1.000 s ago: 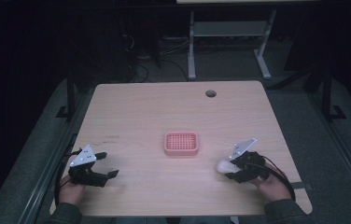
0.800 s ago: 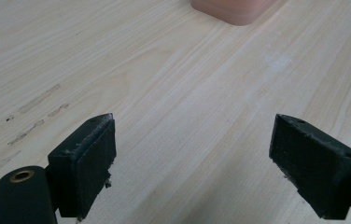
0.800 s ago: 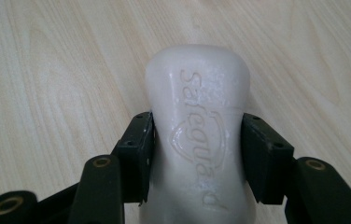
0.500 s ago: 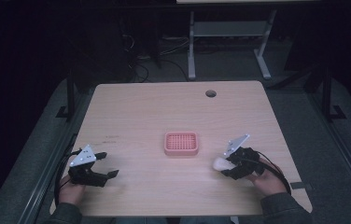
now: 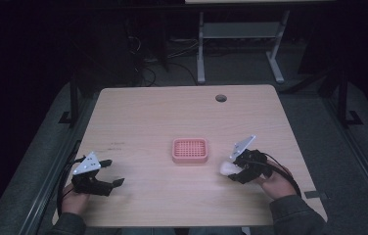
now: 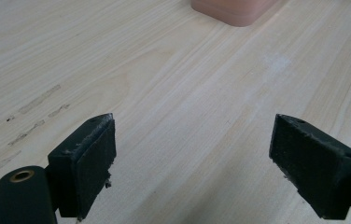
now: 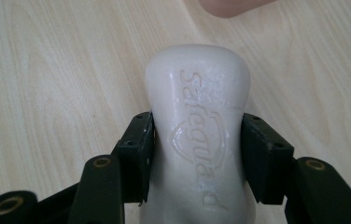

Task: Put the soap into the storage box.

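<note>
Left gripper [image 5: 111,175]: held low at 8 o'clock on the table [image 5: 143,117]; jaws are spread wide, with nothing between them.
Right gripper [image 7: 196,156]: seen at 4 o'clock; jaws are clamped on the waist of the soap bar [image 7: 197,135].
Soap bar: white, embossed face up, carried just above the wood, near the tray's 4 o'clock corner.
Pink tray [image 5: 190,150]: grid-topped, set at table centre, nothing laid on it.
Step in hand: judged to be carrying the soap toward the tray.
Next move: a short reach toward 10 o'clock is called for, then a level lowering and release.
</note>
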Available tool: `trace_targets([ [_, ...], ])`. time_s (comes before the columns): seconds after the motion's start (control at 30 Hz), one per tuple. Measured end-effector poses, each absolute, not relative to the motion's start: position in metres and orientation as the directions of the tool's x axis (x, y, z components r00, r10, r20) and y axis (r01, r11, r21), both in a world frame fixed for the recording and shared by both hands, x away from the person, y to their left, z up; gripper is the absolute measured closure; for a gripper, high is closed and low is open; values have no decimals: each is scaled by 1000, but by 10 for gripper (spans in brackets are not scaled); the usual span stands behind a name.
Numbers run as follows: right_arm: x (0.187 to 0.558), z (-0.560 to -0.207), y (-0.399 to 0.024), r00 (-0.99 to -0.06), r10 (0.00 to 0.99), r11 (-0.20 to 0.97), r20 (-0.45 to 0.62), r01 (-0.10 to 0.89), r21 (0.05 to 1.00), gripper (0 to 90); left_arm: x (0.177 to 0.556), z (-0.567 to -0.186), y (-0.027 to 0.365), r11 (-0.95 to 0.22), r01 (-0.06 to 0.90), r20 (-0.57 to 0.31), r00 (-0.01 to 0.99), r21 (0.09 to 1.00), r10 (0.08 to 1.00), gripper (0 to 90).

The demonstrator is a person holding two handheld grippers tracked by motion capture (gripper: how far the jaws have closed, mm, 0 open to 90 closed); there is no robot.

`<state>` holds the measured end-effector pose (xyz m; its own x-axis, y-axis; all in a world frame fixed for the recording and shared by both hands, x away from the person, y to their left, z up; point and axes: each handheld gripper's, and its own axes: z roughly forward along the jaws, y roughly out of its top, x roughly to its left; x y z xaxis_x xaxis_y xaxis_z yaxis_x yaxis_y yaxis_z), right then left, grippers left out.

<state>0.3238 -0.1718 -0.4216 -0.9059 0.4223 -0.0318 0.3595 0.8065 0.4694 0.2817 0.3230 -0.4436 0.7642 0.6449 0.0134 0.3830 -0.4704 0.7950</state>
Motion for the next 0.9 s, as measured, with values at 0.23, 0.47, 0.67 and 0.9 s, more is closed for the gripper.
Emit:
trace_targets([
  [0.23, 330, -416, -165, -913, 407, 812, -35, 344, 471, 479, 282, -443, 323, -472, 384, 14, 764, 794, 645, 139],
  [0.47, 335, -412, -160, -918, 395, 816, -34, 333, 472, 479, 281, -443, 324, -471, 385, 13, 763, 793, 646, 139],
  [0.67, 339, -411, -155, -921, 389, 820, -33, 329, 468, 479, 282, -443, 324, -472, 378, 20, 764, 797, 645, 139],
  [0.9, 345, -407, -150, -927, 374, 825, -37, 314, 470, 479, 282, -442, 324, -470, 379, 18, 763, 797, 646, 139],
])
